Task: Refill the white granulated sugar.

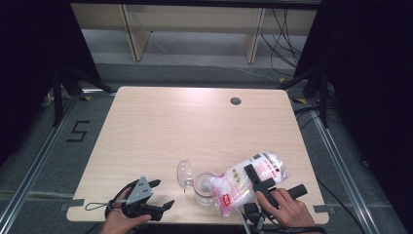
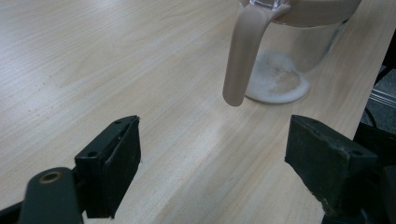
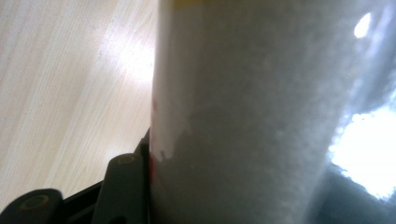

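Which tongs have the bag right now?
The right tongs, clamped across the white-filled plastic bag tilted over the jar. The left tongs stand open, empty.

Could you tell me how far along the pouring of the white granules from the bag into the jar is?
Done: the jar stands with its lid flipped open, and a thin white layer already covers its bottom.
In hand: the right gripper clamps the bag, tilted with its lower end at the jar's mouth.
Left: the bag looks mostly full. The left gripper waits open beside the jar; the lid is not yet closed.
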### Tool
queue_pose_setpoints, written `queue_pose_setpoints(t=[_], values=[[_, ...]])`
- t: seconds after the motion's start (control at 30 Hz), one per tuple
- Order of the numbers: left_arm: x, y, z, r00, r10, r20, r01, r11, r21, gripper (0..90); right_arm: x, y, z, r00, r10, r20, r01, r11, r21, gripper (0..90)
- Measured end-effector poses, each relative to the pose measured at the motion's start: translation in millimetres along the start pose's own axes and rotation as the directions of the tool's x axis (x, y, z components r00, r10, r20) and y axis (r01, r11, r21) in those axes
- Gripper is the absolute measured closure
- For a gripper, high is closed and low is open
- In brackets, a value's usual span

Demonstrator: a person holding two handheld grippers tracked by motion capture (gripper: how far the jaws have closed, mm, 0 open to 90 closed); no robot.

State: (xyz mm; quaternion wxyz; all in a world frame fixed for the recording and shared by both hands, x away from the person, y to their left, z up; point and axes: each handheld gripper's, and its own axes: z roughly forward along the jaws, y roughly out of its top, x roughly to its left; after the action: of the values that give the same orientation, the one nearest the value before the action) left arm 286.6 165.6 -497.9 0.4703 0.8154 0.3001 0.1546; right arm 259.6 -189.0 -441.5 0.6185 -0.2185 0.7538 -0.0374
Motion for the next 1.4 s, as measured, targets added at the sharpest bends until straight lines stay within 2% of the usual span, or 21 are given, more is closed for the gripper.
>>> queue_pose_setpoints(t=[0.17,0.2,0.23,0.4,0.43,0.47,0.5,0.57,0.67,0.73,0.77,0.93,0.97,1.03,1.1,1.4], values=[[0.0,0.4,-0.5,1.0000,0.001,0.004,-0.001,1.0000,0.009,17.9,-1.2,-0.1,-0.8,0.9999,-0.009,0.009,0.009,1.000,0.003,50.7],[0.1,0.5,-0.7,1.0000,0.001,0.005,-0.001,0.9999,0.012,17.9,1.3,-0.6,-0.8,0.9996,0.025,0.010,-0.025,1.000,0.005,50.7],[-0.2,0.3,-0.6,1.0000,-0.002,0.004,0.002,0.9999,0.010,17.9,-2.4,-0.8,-0.7,0.9997,-0.020,0.010,0.020,1.000,-0.002,50.8],[-0.4,0.3,-0.6,1.0000,-0.004,0.003,0.004,0.9999,0.011,17.9,-1.6,-1.5,-1.1,1.0000,0.001,0.004,-0.001,1.000,0.005,50.9],[-0.4,0.3,-0.6,1.0000,-0.003,0.003,0.003,0.9999,0.011,17.9,-3.8,-1.1,-0.4,0.9996,-0.028,0.008,0.028,1.000,-0.005,50.8],[-0.5,0.3,-0.5,1.0000,-0.003,0.003,0.003,0.9999,0.012,17.9,-4.6,-1.1,-0.2,0.9992,-0.038,0.013,0.038,0.999,-0.008,50.9],[-0.5,0.3,-0.5,1.0000,-0.004,0.003,0.004,0.9999,0.012,17.9,-2.6,-1.4,-0.6,0.9998,-0.017,0.003,0.017,1.000,0.001,50.9],[-0.5,0.2,-0.4,1.0000,-0.004,0.003,0.004,0.9999,0.012,17.9,-1.5,-1.5,-0.9,1.0000,-0.007,0.001,0.007,1.000,0.006,50.9],[-0.5,0.2,-0.4,1.0000,-0.005,0.004,0.005,0.9999,0.013,17.9,-4.3,-1.2,0.1,0.9992,-0.038,0.015,0.038,0.999,-0.010,51.0],[-0.6,0.2,-0.3,1.0000,-0.004,0.004,0.004,0.9999,0.013,17.9,-2.8,-1.5,-1.0,0.9999,-0.014,0.008,0.014,1.000,0.005,51.0],[-0.4,0.2,-0.4,1.0000,-0.003,0.003,0.003,0.9999,0.014,17.9,-4.7,-1.6,-0.3,0.9993,-0.035,0.012,0.035,0.999,-0.007,51.0],[-0.4,0.2,-0.4,1.0000,-0.005,0.003,0.004,0.9999,0.012,17.9,-4.2,-2.6,-0.9,0.9999,-0.010,0.012,0.010,1.000,0.000,51.0],[-0.5,0.2,-0.3,1.0000,-0.005,0.003,0.005,0.9999,0.012,17.9,-6.9,-2.2,-0.5,0.9987,-0.048,0.017,0.048,0.999,-0.007,51.1],[-0.6,0.2,-0.4,1.0000,-0.004,0.003,0.004,0.9999,0.013,17.9,-4.1,-2.5,-1.1,0.9998,-0.016,0.012,0.016,1.000,0.002,51.1],[-0.6,0.2,-0.4,1.0000,-0.005,0.003,0.005,0.9999,0.012,17.9,-3.4,-2.8,-1.3,0.9999,-0.006,0.010,0.006,1.000,0.006,51.1],[-0.2,0.1,-0.5,1.0000,0.000,0.002,0.000,0.9999,0.017,17.9,-5.3,-4.2,-1.9,0.9997,-0.023,0.013,0.022,1.000,0.010,51.3]])
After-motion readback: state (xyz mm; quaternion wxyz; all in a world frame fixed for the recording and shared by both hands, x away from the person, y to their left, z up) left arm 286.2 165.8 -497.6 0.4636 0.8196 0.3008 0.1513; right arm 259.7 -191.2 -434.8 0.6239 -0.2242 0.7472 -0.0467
